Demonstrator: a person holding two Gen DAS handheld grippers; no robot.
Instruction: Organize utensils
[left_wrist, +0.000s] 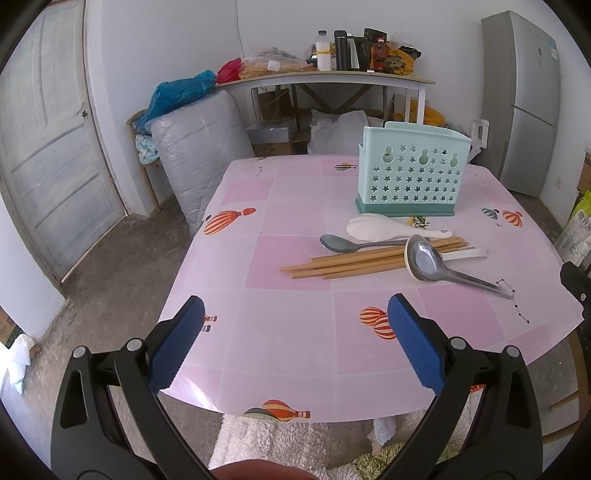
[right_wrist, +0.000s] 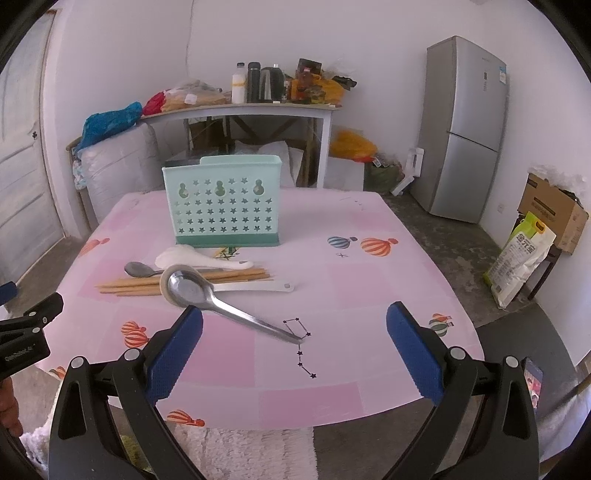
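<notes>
Left gripper (left_wrist: 295, 343) and right gripper (right_wrist: 294, 345) both spread wide over the pink tablecloth (right_wrist: 369, 266), empty, beyond them steel spoon (right_wrist: 207, 295) nested in white spoon (right_wrist: 258, 286) atop chopsticks (left_wrist: 354, 260), rice paddle (left_wrist: 384, 227) behind, mint utensil holder (right_wrist: 221, 201) upright farthest.

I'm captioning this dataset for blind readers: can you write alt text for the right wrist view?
An open right gripper hovers empty above a pink balloon-print table. Ahead lie a large metal spoon nested in a white spoon, wooden chopsticks, a small dark spoon and a white rice paddle, before an upright mint star-cutout utensil holder.
</notes>
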